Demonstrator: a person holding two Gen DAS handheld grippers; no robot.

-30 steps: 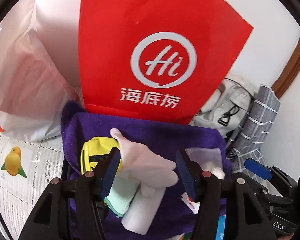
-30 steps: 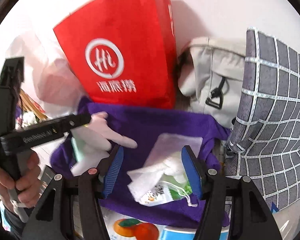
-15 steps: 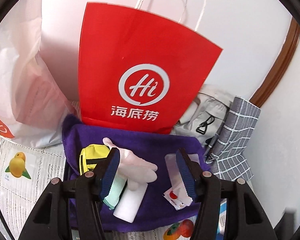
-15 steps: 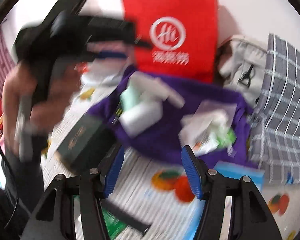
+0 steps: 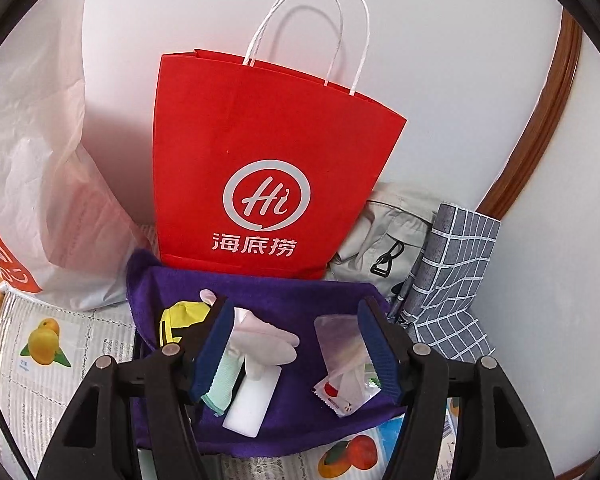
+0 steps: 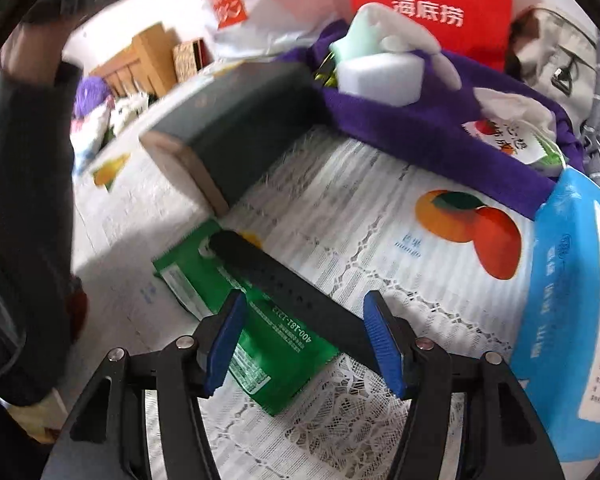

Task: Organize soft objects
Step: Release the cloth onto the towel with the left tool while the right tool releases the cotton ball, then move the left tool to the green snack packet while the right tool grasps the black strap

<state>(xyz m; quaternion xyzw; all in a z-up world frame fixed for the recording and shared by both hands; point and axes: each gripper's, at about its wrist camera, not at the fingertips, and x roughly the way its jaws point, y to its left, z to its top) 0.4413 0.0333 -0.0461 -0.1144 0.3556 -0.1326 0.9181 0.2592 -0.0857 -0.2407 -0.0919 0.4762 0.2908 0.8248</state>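
1. Left gripper [image 5: 296,344]: jaws apart, having just been opening; pads clamp nothing and hang above the purple cloth [image 5: 300,296].
2. Right gripper [image 6: 304,340]: jaws apart, having just been opening; pads press on nothing, pitched down over the table near the cloth's front edge.
3. Sleeve [image 6: 16,184]: dark, blurred, at the right view's left edge, left of the cloth.

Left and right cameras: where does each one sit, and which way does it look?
Left wrist: rides the left gripper, looking down at a purple towel below a red bag; only its fingers show.
Right wrist: rides the right gripper, over a black strap on a green packet; a dark sleeve shows.
Shared: towel, bag.
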